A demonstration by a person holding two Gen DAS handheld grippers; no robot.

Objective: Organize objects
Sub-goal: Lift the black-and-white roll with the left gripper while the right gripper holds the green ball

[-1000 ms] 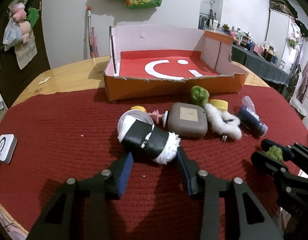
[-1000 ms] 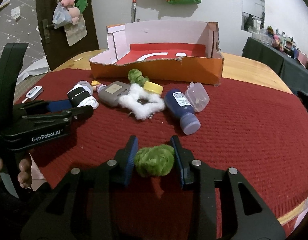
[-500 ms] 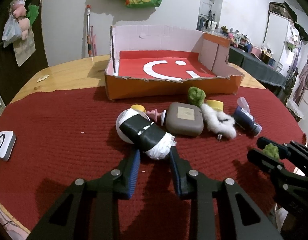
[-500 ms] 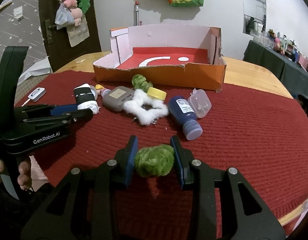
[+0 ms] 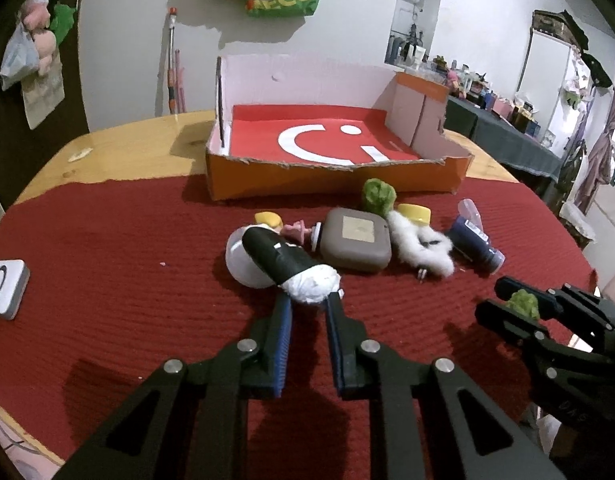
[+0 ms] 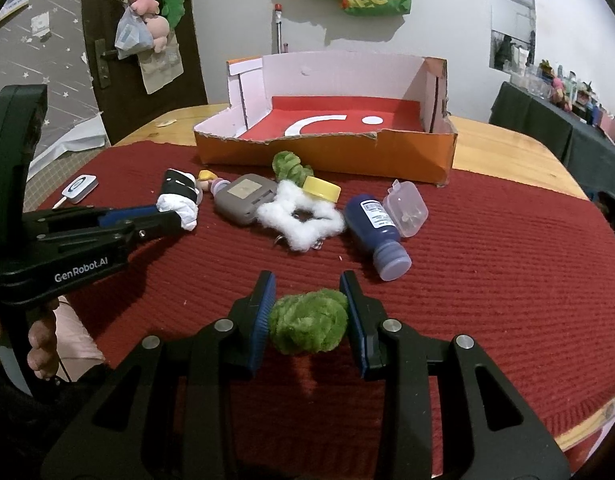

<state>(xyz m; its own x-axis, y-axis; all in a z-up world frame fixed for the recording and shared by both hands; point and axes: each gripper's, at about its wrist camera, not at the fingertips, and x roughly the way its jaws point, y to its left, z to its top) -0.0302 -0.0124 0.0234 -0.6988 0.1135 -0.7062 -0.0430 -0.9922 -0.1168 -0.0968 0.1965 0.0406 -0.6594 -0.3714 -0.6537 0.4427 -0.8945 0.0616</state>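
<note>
While the right gripper (image 6: pixel 309 304) stays clamped on a green pom-pom (image 6: pixel 307 320) just above the red mat (image 6: pixel 487 280), the left gripper (image 5: pixel 309 300) has just been closing and now pinches the white end of a black-and-white roll (image 5: pixel 291 266). The roll lies on the mat, its far end against a white ball (image 5: pixel 243 258), or so it seems from this angle; what that round thing is I cannot say for sure. In the right view the left gripper (image 6: pixel 163 222) reaches in from the left edge, its tips at the roll's (image 6: pixel 179 196) white end.

Behind the roll the rest sit in a row on the mat: a small yellow-and-pink toy (image 5: pixel 285 226), a grey case (image 5: pixel 357 238), a white fluffy ring (image 5: pixel 419 246) lying partly over a yellow lid (image 5: pixel 415 212), a blue bottle (image 6: pixel 377 226) on its side with its cap towards the camera, and a clear plastic box (image 6: pixel 405 208) touching the bottle. A second green pom-pom (image 5: pixel 377 196) lies just behind the case, near the front wall of the orange box (image 5: pixel 335 184). That box stands open beyond the row, partly on the mat and partly on the wooden table (image 5: pixel 127 148), its red floor bearing a white smile mark. A small white device (image 5: pixel 5 288) rests at the mat's left edge, well apart from the rest.
</note>
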